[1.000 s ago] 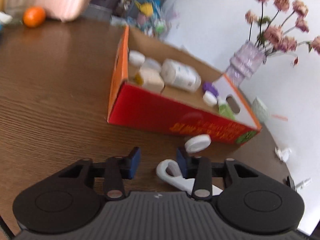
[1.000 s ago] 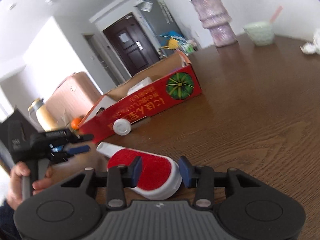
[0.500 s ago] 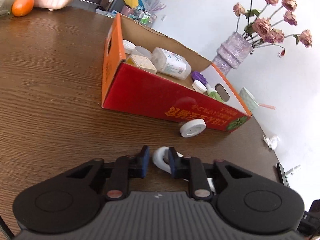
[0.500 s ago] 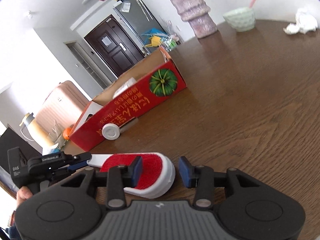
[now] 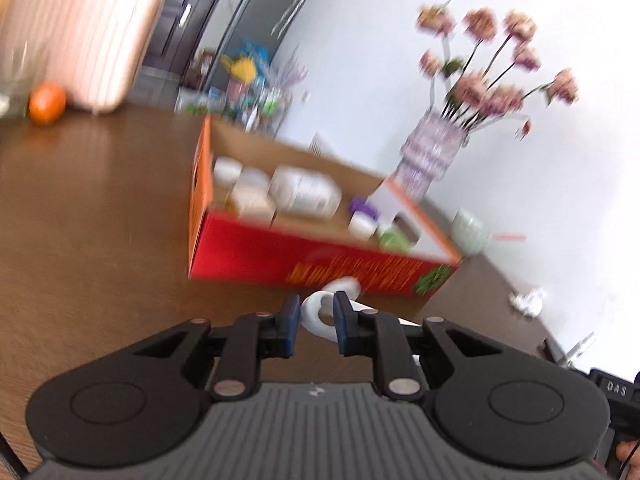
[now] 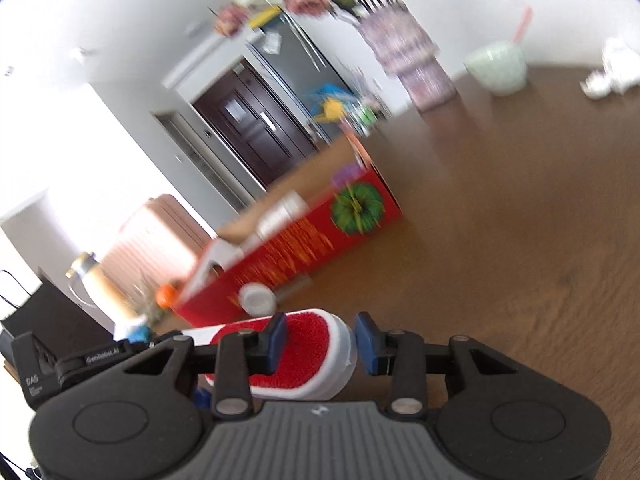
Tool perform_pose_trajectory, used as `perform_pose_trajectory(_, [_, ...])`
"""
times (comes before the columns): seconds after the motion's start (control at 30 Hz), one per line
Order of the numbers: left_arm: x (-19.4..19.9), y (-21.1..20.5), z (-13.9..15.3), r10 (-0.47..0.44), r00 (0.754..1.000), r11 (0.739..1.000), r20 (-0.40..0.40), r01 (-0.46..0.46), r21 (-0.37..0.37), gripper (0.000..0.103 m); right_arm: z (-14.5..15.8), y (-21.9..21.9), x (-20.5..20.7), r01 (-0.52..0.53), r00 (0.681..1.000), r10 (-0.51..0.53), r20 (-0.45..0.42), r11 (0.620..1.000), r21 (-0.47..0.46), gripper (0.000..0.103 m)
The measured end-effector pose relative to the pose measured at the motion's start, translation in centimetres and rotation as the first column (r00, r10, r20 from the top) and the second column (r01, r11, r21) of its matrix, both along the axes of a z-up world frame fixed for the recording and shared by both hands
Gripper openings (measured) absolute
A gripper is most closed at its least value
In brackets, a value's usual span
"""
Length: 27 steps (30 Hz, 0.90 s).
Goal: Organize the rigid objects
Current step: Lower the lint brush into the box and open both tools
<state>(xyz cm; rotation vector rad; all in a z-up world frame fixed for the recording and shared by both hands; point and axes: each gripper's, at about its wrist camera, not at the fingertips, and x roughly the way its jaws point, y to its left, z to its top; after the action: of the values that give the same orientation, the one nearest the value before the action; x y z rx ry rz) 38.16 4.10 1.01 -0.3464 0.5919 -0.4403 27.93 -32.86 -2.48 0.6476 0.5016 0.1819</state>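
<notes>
Brown wood surface (image 5: 92, 216), both views blurred. Red box (image 5: 280, 248) mid-surface, bottles + tubs inside. Brush (image 6: 304, 354), red bristles, white body, lies near box. Right gripper (image 6: 318, 338): jaws apart, straddling brush head. Left gripper (image 5: 314, 322): jaws closed onto brush's handle loop. White lid (image 6: 258, 300) against box front.

Each tool has a grey ribbed body flanked by two round black discs, with black linkage arms pinned by silver screws and blue pads on the fingers. Left tool (image 5: 314, 322); right tool (image 6: 318, 344). From the right wrist, the left tool's black handle bears white lettering. A sliver of skin shows at the left view's lower right edge.
</notes>
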Motion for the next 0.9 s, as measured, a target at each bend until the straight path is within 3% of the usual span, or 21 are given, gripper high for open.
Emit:
perform_pose_trajectory(0.1, [0.9,0.1,2.4,0.035,0.999,0.999,0.029,-0.034,-0.030,0.018,2.8,-0.4,1.5,-0.022,0.997,0.024,0.067,0.999,-0.038,0.037])
perform_pose_trajectory(0.2, [3.6,0.5,3.1,0.046,0.999,0.996,-0.004,-0.047,-0.082,0.018,6.0,-1.0,5.2,-0.064,0.991,0.074,0.113,0.994,-0.094,0.037])
perform_pose_trajectory(0.37, [8.3,0.8,2.8,0.091,0.994,0.991,-0.068,-0.097,-0.089,0.018,8.5,-2.1,13.4,-0.130,0.986,0.139,0.091,0.987,-0.095,0.034])
perform_pose_trajectory(0.53, [12.0,0.8,1.0,0.112,0.986,0.992,-0.123,-0.118,-0.046,0.018,6.6,-1.4,21.2,-0.157,0.988,0.156,-0.012,0.980,-0.124,0.031])
perform_pose_trajectory(0.63, [13.4,0.1,-0.1,0.116,0.985,0.993,-0.126,-0.118,-0.009,0.018,4.5,-0.4,24.1,-0.179,0.983,0.165,-0.085,0.965,-0.194,0.029])
perform_pose_trajectory(0.7, [13.8,-0.1,-0.9,0.088,0.987,0.996,-0.138,-0.092,-0.021,0.018,3.1,0.1,25.2,-0.220,0.973,0.199,-0.119,0.953,-0.206,0.014])
perform_pose_trajectory(0.73, [13.8,-0.2,-1.0,0.092,0.987,0.995,-0.132,-0.095,-0.018,0.018,2.6,0.6,25.2,-0.240,0.968,0.217,-0.128,0.948,-0.210,0.014])
perform_pose_trajectory(0.8, [13.6,-0.4,-1.0,0.110,0.989,0.994,-0.102,-0.108,0.026,0.019,2.5,1.8,24.9,-0.238,0.970,0.210,-0.121,0.922,-0.305,0.015])
perform_pose_trajectory(0.9, [13.6,0.1,-0.6,0.110,0.989,0.994,-0.102,-0.108,0.025,0.019,3.0,2.8,24.2,-0.234,0.972,0.211,-0.103,0.886,-0.399,0.016])
